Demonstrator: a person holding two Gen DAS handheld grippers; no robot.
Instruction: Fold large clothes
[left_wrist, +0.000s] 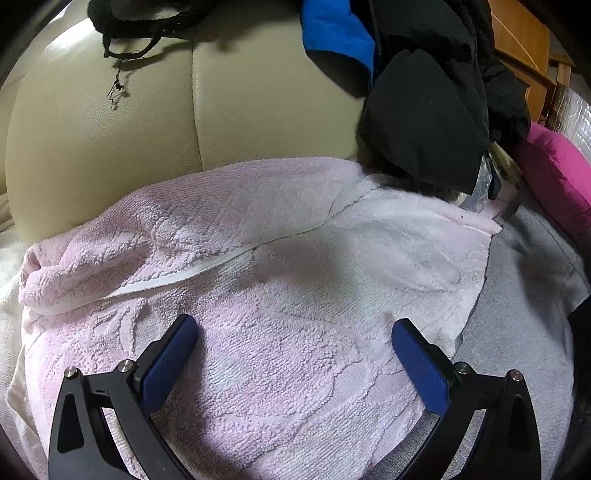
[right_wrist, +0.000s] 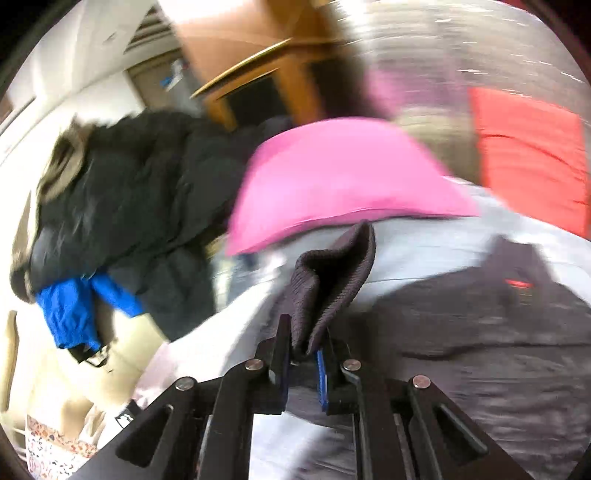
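Observation:
A pale pink terry garment (left_wrist: 258, 314) lies folded on a cream leather sofa (left_wrist: 122, 122). My left gripper (left_wrist: 295, 332) hovers just over its near half, jaws wide open and empty. In the blurred right wrist view my right gripper (right_wrist: 304, 347) is shut on a ribbed cuff (right_wrist: 332, 273) of a dark grey garment (right_wrist: 480, 332), which trails off to the right over a light grey cloth (right_wrist: 424, 243).
A black jacket with blue lining (left_wrist: 424, 110) is heaped on the sofa back; it also shows in the right wrist view (right_wrist: 129, 192). A bright pink cushion (right_wrist: 340, 173), a red cushion (right_wrist: 528, 158) and wooden furniture (right_wrist: 266, 55) stand behind. Grey cloth (left_wrist: 524, 295) lies right of the pink garment.

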